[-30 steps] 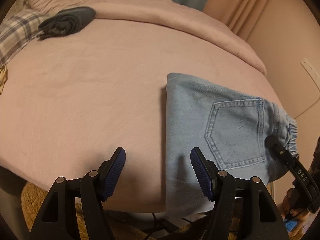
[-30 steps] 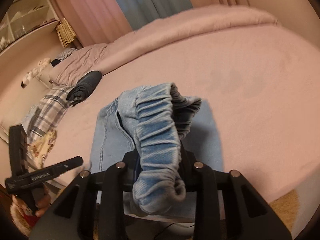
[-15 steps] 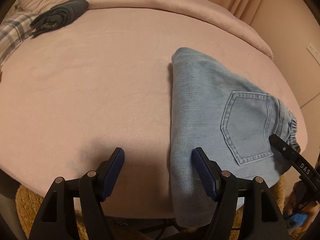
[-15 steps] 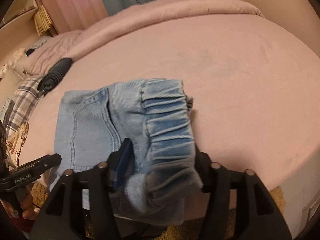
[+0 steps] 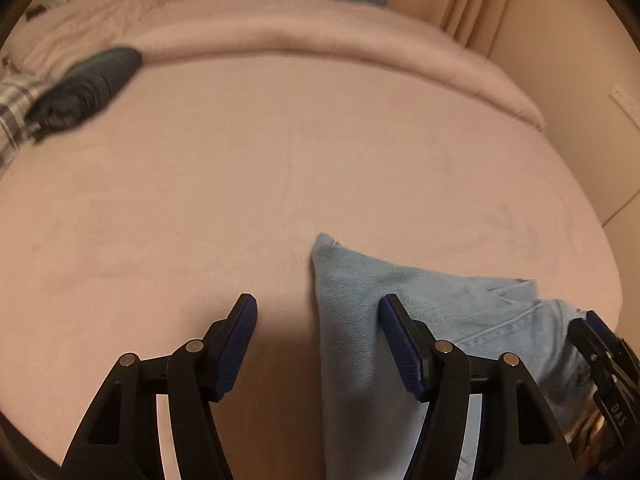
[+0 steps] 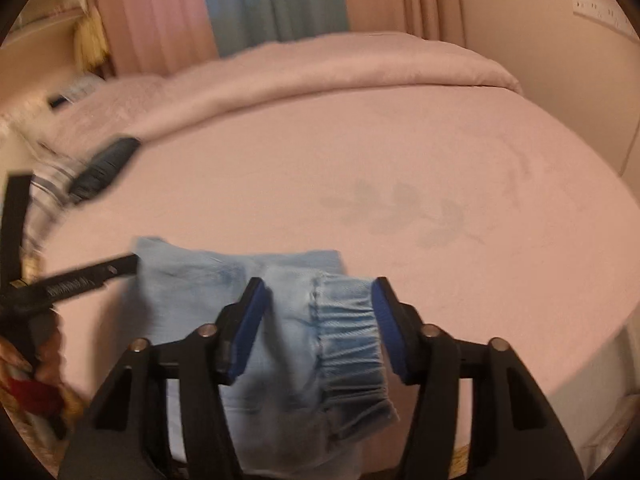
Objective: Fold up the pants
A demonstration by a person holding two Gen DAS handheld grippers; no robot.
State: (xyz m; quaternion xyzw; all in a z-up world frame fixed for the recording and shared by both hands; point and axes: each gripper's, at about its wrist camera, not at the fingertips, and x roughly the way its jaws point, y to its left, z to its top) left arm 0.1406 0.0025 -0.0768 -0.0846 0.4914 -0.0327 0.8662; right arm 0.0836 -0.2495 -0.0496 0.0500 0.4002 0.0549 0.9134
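Note:
Light blue jeans lie folded at the near edge of the pink bed. My left gripper straddles their left folded edge. Its jaws are closing, one fingertip over the denim and the other over bare sheet, neither pressing. In the right wrist view the jeans end in a gathered elastic waistband. That waistband lies between the pads of my right gripper, whose jaws are closing without pinching it. Each gripper shows at the edge of the other's view: the right gripper and the left gripper.
A dark rolled garment rests at the far left by a plaid pillow. A pink duvet is bunched along the back, with curtains behind. A wall stands close on the right. The bed's front edge drops off just below the jeans.
My right gripper has let go of the waistband, which now lies on the bed between wider jaws. The left gripper has shifted, and the jeans sit lower and nearer in its view.

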